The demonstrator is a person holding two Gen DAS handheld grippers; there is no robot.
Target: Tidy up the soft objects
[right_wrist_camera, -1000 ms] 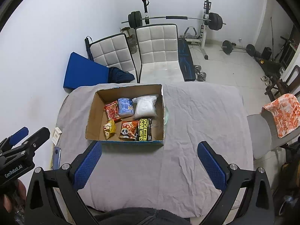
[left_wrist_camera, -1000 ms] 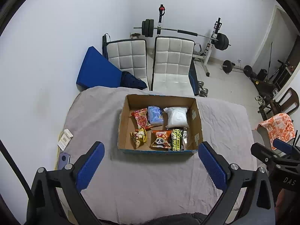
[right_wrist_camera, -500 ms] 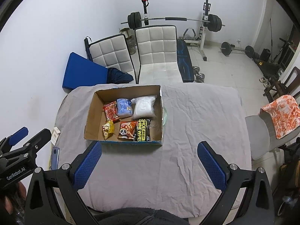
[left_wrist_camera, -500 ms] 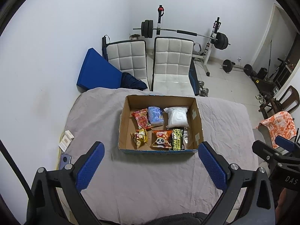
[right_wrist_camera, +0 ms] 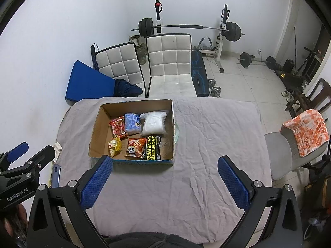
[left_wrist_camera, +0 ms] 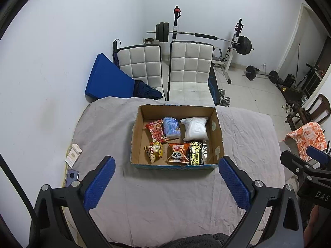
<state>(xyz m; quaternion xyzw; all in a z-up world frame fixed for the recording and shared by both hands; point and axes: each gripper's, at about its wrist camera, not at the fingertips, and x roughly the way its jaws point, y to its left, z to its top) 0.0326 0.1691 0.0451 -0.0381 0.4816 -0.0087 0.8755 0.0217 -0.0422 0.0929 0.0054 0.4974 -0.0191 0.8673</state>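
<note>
Cardboard box on the cloth-draped counter already gathers the soft packets (snacks, wipes, a white bag), so both left tongs and right tongs hover spread, empty.

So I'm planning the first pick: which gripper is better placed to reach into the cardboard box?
Left, probably. The cardboard box sits centred between the open left gripper; for the open right gripper it lies off to the left.

I see my left gripper hanging above the grey-clothed table, jaws spread wide and empty. Ahead sits the cardboard box, packets inside: shoe wipes, panda snack, white bag.
</note>
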